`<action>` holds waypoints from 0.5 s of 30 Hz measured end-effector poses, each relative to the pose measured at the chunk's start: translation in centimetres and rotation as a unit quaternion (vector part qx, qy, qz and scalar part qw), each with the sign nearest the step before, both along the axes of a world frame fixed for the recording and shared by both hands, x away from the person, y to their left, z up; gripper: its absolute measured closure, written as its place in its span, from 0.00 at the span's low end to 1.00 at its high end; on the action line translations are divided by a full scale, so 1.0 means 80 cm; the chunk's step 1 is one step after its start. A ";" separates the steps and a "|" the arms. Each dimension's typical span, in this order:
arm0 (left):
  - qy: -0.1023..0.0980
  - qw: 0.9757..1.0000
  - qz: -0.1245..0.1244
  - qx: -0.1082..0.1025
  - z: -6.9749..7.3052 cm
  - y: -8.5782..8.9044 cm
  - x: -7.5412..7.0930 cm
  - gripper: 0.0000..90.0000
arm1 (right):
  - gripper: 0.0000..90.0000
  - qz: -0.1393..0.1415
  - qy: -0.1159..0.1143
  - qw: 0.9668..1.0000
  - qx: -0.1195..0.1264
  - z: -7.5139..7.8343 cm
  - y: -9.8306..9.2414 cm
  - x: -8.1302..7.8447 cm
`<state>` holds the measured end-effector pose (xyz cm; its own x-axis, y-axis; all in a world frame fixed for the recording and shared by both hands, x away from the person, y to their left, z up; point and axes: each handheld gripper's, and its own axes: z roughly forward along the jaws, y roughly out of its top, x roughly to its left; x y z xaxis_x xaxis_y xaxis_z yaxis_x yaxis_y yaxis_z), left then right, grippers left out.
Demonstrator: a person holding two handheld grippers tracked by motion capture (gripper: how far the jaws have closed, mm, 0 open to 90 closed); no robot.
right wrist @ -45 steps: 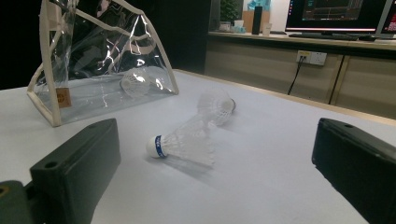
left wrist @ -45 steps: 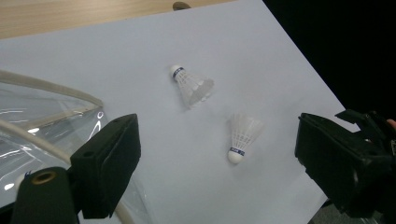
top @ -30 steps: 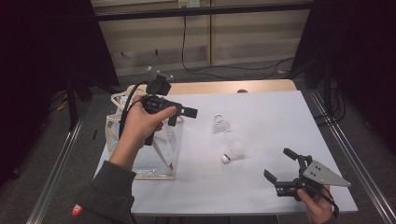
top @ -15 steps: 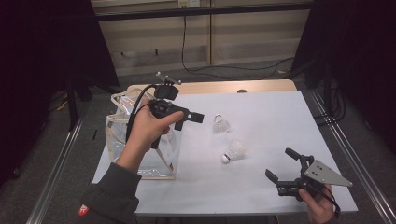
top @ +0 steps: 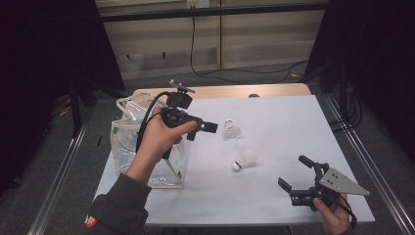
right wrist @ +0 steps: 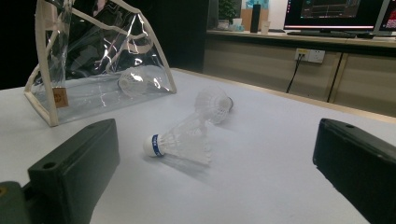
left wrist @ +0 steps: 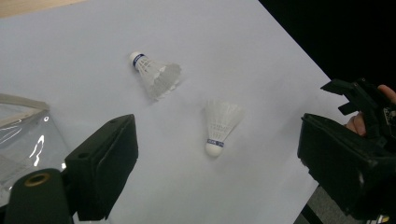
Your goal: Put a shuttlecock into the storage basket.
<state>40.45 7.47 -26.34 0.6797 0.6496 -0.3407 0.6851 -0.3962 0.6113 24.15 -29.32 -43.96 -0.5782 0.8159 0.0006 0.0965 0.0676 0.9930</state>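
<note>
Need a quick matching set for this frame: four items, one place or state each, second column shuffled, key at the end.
1. clear bag
2. left gripper
3. right gripper
4. two loose shuttlecocks

a. lying on the white tabletop, mid-table
b. open, low at the near right corner
c. open, held above the table beside the bag
d. standing at the table's left edge, one shuttlecock inside

Pairs: 1-d, 2-c, 3-b, 4-a

Dark sleeve (top: pixel 120 205) w/ red patch; 2 black grippers, grey plate.

White table (top: pixel 293 127), two white shuttlecocks (top: pixel 244 159) lying mid-table, clear bag (top: pixel 128 147) standing at left edge
</note>
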 end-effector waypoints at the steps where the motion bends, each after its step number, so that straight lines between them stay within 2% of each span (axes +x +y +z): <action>1: -0.001 1.000 -0.001 0.002 -0.001 0.000 -0.001 0.14 | 0.00 0.001 0.001 1.000 0.000 0.000 0.000 0.000; 15: -0.002 1.000 -0.017 0.006 -0.024 -0.010 -0.008 0.12 | 0.00 -0.001 0.000 1.000 0.001 0.000 -0.001 -0.001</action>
<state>39.82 6.66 -28.25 0.7025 0.6305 -0.3302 0.6685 -0.4253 0.6101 24.08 -29.41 -43.96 -0.5764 0.8172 0.0029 0.0970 0.0649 0.9932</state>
